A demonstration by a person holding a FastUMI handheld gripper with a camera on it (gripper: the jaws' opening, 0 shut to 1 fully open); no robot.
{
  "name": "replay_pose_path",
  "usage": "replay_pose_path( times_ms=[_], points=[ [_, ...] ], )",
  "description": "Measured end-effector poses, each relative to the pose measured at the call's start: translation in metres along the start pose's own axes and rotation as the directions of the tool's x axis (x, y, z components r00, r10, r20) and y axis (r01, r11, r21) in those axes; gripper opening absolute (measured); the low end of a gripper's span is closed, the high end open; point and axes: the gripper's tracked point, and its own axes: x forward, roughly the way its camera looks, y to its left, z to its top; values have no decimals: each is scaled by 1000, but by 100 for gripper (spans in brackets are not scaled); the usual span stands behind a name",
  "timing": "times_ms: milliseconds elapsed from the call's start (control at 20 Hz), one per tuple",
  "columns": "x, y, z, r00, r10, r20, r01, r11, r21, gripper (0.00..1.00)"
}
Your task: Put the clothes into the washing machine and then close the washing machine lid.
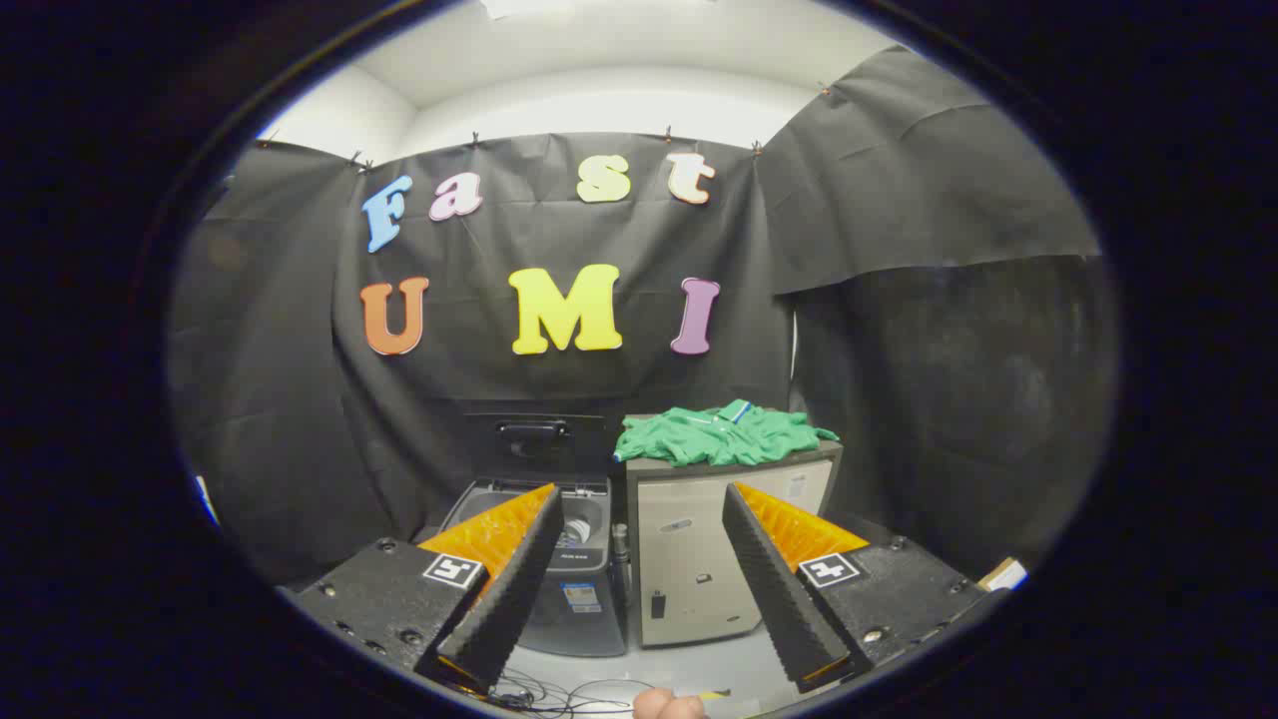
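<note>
Holding the gripper (639,564) level, I have its two fingers spread wide with nothing between them, well short of everything ahead. Beyond my left finger, at about eleven o'clock from the gap, the washing machine (577,559) sits on the floor with its lid (534,439) raised upright against the booth wall, so the drum is open to receive. Just beside it, at twelve to one o'clock, stands a pale cabinet (699,559), and the green clothes (724,434) lie heaped on its top, untouched. As I judge it, nothing of the task is done: the clothes must still be grasped, carried left, dropped in, and the lid shut.
</note>
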Motion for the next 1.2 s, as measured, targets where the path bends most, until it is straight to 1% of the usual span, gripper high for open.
replay_pose_path(
  times_ms=[350, 1200],
  points=[
    [-4, 8, 3, 1000, 17, 10, -17, 1000, -11, 100],
    [-8, 17, 1, 1000, 20, 12, -20, 1000, -20, 100]
  ],
)
